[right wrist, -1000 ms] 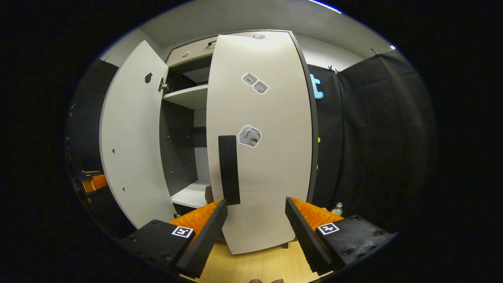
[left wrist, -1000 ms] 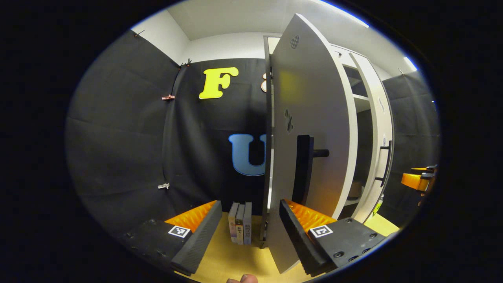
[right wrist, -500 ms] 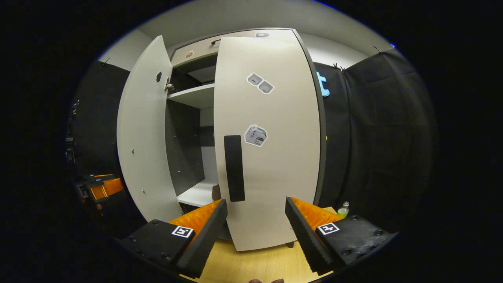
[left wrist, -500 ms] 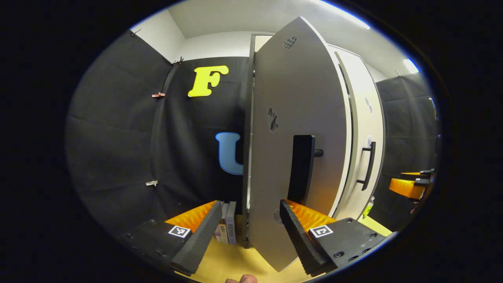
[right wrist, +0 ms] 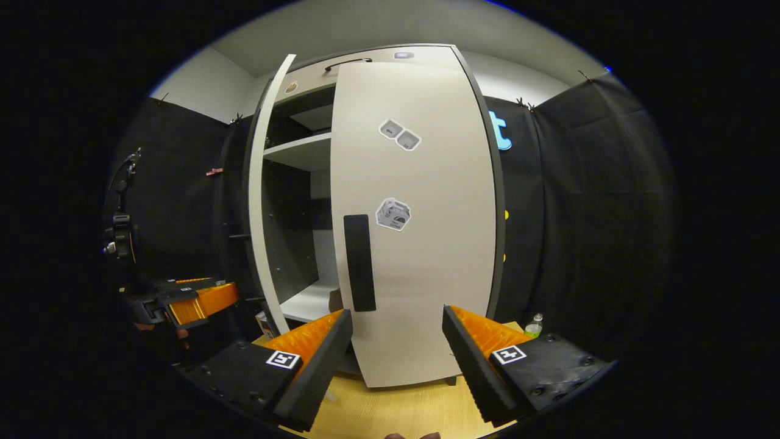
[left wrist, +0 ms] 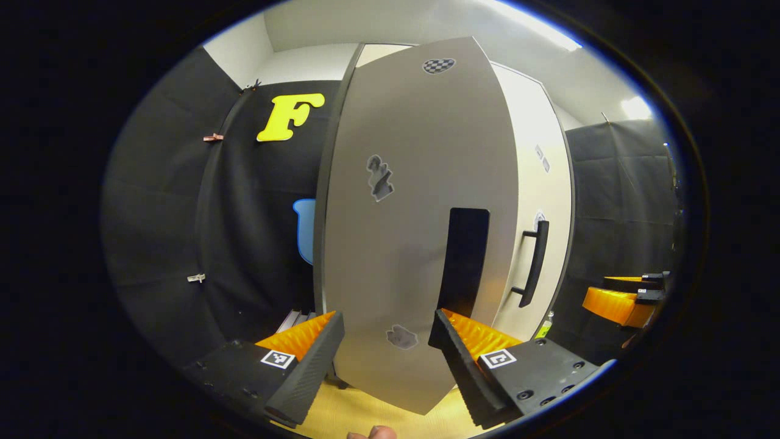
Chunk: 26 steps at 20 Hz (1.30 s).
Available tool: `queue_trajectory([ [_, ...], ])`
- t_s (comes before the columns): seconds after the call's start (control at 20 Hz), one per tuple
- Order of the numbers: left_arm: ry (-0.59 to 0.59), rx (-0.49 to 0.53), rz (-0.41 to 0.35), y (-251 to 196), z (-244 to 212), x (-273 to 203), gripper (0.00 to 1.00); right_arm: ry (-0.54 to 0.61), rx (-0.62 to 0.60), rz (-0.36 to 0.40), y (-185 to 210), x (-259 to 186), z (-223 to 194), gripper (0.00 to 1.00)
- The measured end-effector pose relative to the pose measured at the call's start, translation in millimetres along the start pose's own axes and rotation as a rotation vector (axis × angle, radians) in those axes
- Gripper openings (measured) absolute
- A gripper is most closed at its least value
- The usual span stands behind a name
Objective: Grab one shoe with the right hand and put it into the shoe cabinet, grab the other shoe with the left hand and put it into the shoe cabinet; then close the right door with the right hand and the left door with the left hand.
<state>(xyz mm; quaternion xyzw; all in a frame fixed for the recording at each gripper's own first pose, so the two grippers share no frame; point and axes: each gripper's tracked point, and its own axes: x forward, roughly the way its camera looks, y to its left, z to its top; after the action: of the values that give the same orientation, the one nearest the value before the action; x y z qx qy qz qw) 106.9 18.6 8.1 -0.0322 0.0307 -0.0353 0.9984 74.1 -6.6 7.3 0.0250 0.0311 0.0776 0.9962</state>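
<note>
Shoe cabinet, doors closing.
Left gripper view: left tongs [left wrist: 385,341] holding level, fingers apart, facing the left door [left wrist: 414,213], now swung nearer shut; right tongs [left wrist: 621,299] showing beyond.
Right gripper view: right tongs [right wrist: 396,347] gaping apart before the closed right door [right wrist: 420,244]; shoe cabinet [right wrist: 298,152] interior still showing.
</note>
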Motion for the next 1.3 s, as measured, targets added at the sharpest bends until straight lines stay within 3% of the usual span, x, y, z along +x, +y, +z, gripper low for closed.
queue_trajectory([
  [0.7, -0.014, 0.004, -0.012, -32.3, -1.5, 46.3, 0.95, -0.009, 0.001, 0.010, 0.1, 3.5, 0.9, 0.98],
  [1.05, -0.021, 0.025, -0.001, -31.4, 6.3, 39.5, 0.92, -0.009, 0.005, 0.007, 0.7, 3.4, 0.2, 0.98],
  [1.3, -0.016, 0.036, -0.006, -27.9, 6.2, 20.1, 0.95, -0.019, 0.002, 0.017, 3.3, -0.8, -0.2, 0.98],
])
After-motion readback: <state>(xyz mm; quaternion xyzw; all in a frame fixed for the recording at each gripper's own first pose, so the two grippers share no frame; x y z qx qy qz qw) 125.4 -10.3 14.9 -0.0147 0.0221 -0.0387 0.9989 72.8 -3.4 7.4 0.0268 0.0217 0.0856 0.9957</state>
